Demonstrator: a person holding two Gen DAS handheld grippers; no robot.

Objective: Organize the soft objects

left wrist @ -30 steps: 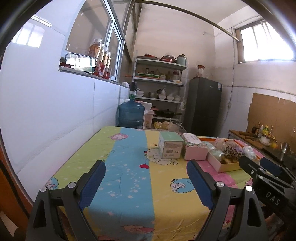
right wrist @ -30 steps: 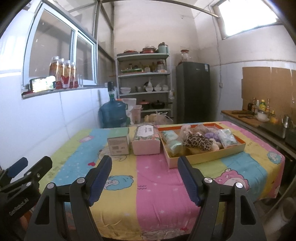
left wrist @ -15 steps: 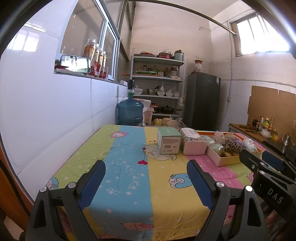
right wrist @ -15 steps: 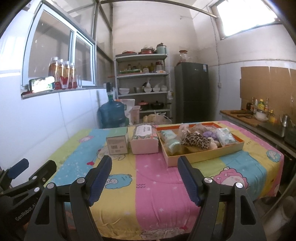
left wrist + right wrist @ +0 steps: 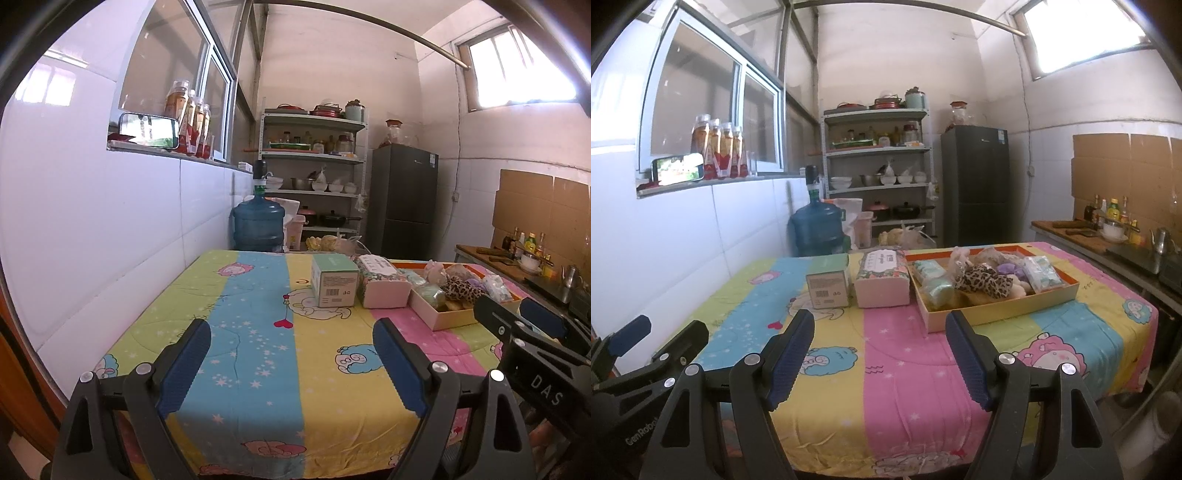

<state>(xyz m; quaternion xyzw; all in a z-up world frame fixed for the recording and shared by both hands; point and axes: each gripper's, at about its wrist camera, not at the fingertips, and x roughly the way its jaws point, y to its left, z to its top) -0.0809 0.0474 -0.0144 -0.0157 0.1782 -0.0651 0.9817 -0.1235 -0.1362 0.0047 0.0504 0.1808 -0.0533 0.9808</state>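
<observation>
Where shelves (image 5: 875,147) stand, striped cloth (image 5: 901,354) covers table.

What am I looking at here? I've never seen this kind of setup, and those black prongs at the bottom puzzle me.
No robot: a person holds a two-finger tool in each hand, each with a fisheye camera looking along its fingers. One picture looks past the left hand-held gripper, the other past the right hand-held gripper. Both are open and hold nothing. On the cartoon-print tablecloth stand a green box, a tissue pack and a shallow tray of soft items, including a leopard-print one.
</observation>
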